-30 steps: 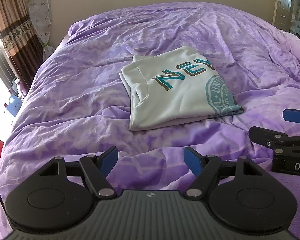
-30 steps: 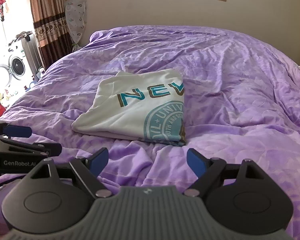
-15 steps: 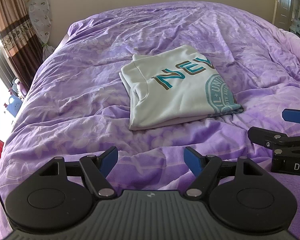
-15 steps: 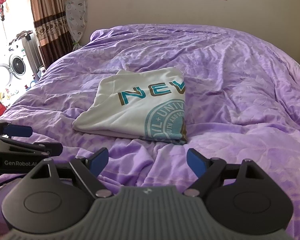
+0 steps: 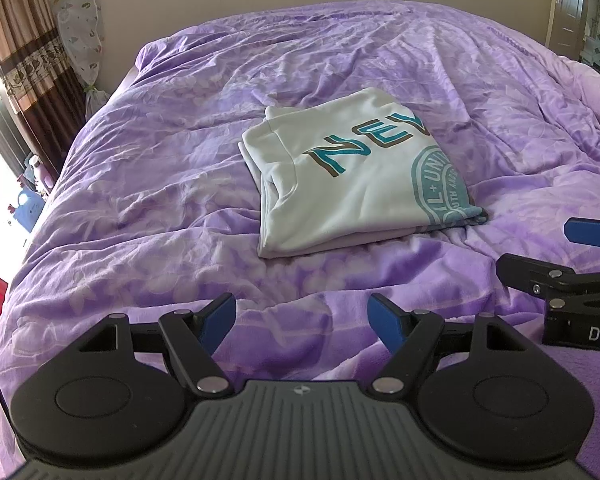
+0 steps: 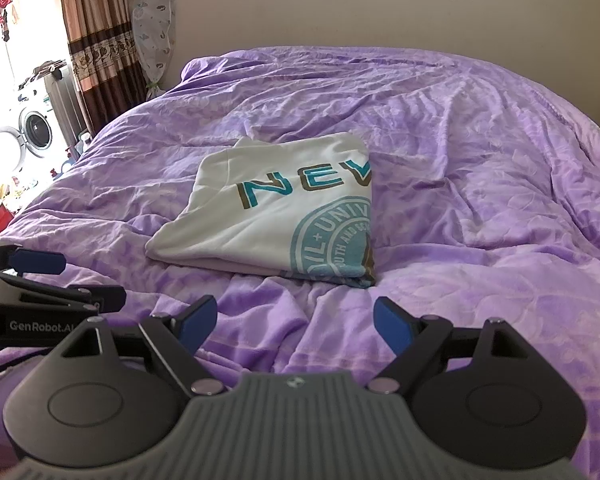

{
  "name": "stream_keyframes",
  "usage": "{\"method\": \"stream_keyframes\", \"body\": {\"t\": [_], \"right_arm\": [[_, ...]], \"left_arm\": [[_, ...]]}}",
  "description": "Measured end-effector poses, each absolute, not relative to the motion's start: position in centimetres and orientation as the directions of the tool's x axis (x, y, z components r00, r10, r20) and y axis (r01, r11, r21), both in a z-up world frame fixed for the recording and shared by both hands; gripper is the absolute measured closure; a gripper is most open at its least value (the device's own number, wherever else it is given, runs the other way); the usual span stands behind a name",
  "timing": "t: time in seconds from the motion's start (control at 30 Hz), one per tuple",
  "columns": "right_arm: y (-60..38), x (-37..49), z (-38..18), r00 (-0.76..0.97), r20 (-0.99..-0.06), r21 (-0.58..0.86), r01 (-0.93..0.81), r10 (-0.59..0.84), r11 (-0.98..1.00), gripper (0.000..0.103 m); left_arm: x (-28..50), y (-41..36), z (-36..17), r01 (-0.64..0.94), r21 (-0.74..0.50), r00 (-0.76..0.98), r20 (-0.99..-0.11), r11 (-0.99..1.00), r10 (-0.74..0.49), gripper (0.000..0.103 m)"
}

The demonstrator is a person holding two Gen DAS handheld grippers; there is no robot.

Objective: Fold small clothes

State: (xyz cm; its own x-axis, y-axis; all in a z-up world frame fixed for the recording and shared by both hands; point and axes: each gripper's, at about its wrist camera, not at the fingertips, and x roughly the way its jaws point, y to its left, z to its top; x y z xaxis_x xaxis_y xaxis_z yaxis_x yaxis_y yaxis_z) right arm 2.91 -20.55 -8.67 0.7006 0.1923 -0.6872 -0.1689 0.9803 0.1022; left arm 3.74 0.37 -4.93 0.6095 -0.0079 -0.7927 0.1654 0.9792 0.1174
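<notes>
Both hand-held grippers, left (image 5: 302, 318) and right (image 6: 294, 320), are hovering wide open and empty at the near edge of the bed (image 5: 172, 208). The shirt (image 5: 356, 184) is lying folded mid-bed, untouched. Another grab is risking dragging layers apart on that soft, rumpled cover.

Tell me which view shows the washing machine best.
The right wrist view: the washing machine shows its round door and white front beside the curtain. The left wrist view catches only a sliver at its left edge.
</notes>
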Motion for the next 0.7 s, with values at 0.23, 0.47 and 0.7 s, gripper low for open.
{"method": "stream_keyframes", "body": {"t": [0.23, 0.47, 0.7], "right_arm": [[-20.47, 2.87, -8.87, 0.698, -0.689, 0.105, -0.17, 0.195, 0.98, 0.022], [-20.49, 2.9, -8.82, 0.698, -0.69, 0.105, -0.169, 0.195, 0.98, 0.022], [-20.28, 2.66, -9.09, 0.694, -0.692, 0.108, -0.17, 0.197, 0.979, 0.022]], "left_arm": [[3.74, 0.34, -5.14, 0.174, 0.114, 0.606, -0.796, 0.978, -0.015, 0.016], [3.72, 0.38, -5.13, 0.174, 0.115, 0.607, -0.795, 0.978, -0.015, 0.016], [3.7, 0.34, -5.08, 0.172, 0.119, 0.61, -0.792, 0.978, -0.011, 0.017]]}}
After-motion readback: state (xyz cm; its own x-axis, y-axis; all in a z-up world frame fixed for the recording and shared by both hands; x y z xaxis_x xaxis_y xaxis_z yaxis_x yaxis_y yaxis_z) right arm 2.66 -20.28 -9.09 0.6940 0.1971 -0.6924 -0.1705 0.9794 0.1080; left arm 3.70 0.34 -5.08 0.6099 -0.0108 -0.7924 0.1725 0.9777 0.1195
